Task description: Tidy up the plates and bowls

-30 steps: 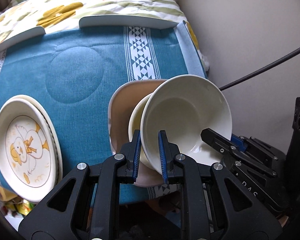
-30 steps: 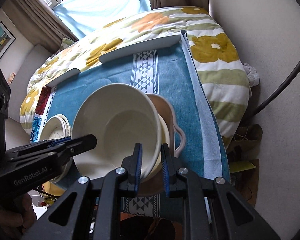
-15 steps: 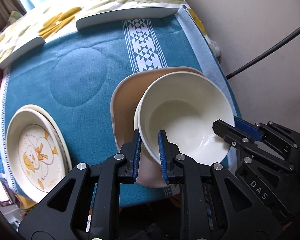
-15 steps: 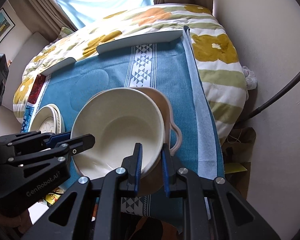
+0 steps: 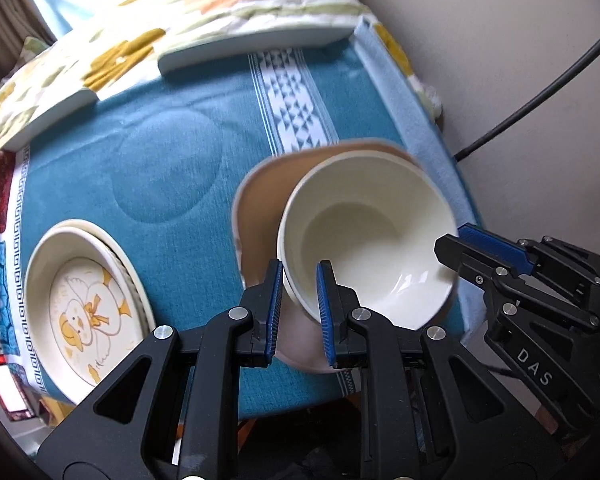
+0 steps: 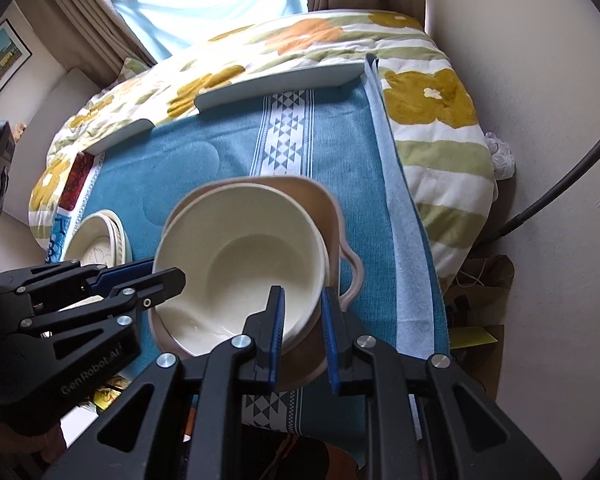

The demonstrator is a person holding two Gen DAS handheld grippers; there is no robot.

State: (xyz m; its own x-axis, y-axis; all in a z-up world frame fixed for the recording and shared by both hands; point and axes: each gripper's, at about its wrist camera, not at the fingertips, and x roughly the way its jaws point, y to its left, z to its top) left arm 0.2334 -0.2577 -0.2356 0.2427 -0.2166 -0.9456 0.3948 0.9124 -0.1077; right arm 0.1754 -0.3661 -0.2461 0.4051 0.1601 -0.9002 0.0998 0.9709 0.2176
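Table [image 5: 172, 168]: teal cloth
Pink dish [image 5: 260, 200]: table's right side, under bowl
Duck plates [image 5: 84, 312]: stacked, left edge
Cream bowl [image 5: 364, 240]: above pink dish
Left tool [image 5: 298, 300]: clamps bowl's rim
Right tool [image 6: 302, 332]: clamps opposite rim

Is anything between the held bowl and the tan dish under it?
Nothing visible. Both grippers, left and right, clamp the white bowl's rim directly over the tan dish; another cream bowl seems nested beneath.
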